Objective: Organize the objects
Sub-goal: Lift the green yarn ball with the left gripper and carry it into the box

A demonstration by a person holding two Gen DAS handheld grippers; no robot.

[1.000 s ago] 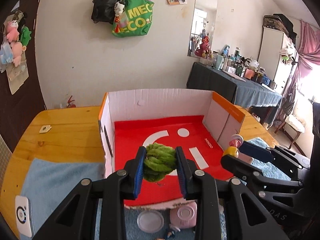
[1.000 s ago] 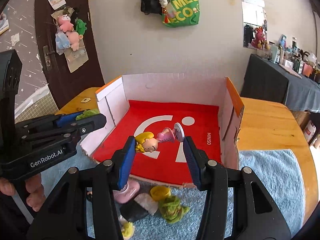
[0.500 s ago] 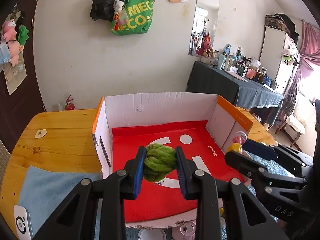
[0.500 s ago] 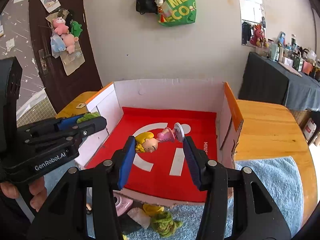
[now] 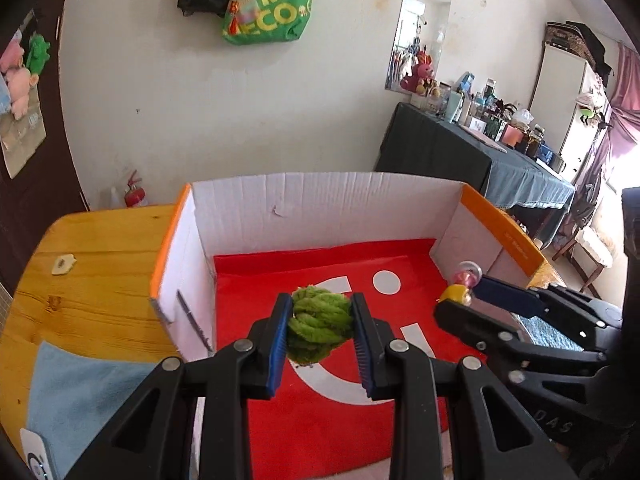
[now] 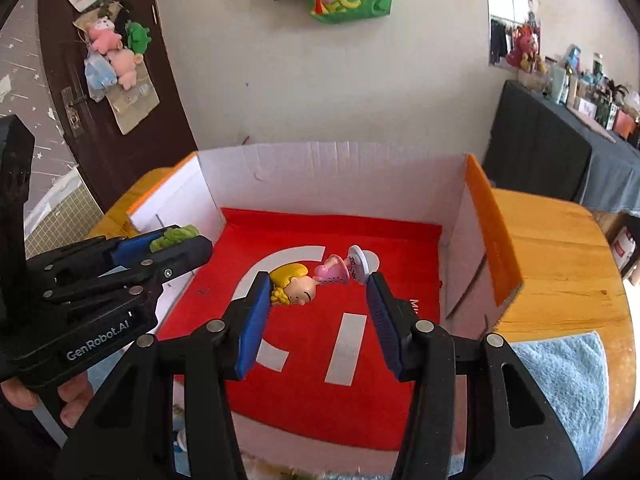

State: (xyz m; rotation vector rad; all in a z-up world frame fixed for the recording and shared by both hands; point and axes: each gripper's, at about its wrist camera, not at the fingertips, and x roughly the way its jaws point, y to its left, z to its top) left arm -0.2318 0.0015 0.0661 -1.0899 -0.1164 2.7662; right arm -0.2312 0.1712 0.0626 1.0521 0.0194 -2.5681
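My left gripper (image 5: 320,320) is clamped on a green yarn ball (image 5: 319,328), fingers level. My right gripper (image 6: 316,304) pinches a doll (image 6: 316,278) lying sideways, though its far end's contact looks uncertain from here.

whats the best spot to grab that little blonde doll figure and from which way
Grip the doll figure end to end, as the right gripper does: one pad on the rounded yellow head, the other on the flat round base. It lies sideways between the jaws, so come along its length, above the red box floor.
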